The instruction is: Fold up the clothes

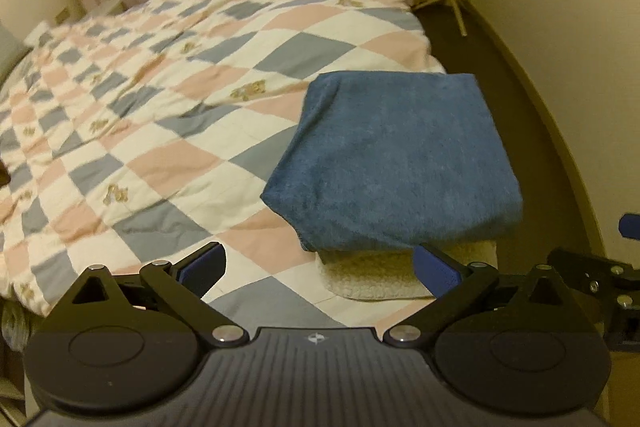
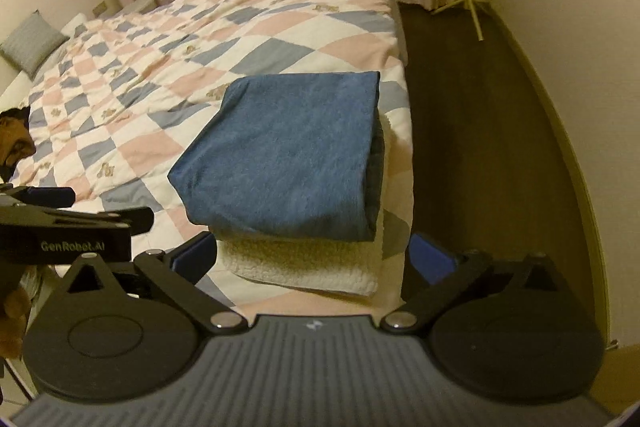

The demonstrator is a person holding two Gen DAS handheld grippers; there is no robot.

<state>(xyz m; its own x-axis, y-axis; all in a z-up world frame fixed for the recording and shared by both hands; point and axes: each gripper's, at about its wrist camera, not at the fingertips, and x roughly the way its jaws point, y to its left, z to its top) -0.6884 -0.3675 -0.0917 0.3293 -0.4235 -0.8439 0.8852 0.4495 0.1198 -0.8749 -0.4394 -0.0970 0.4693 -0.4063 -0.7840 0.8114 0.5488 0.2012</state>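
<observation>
Bedding first: we see the checked quilt (image 2: 256,27) spread over the bed, and at its near corner by the dark floor (image 2: 480,115) a folded blue garment (image 2: 288,155) lies on a folded cream one (image 2: 312,263). Risk, in our judgement, is the stack sliding off that edge if a finger catches it, the blue piece overhanging the cream. Both lie just ahead of our left gripper (image 1: 320,267) and right gripper (image 2: 316,255), jaws spread wide, holding nothing
</observation>
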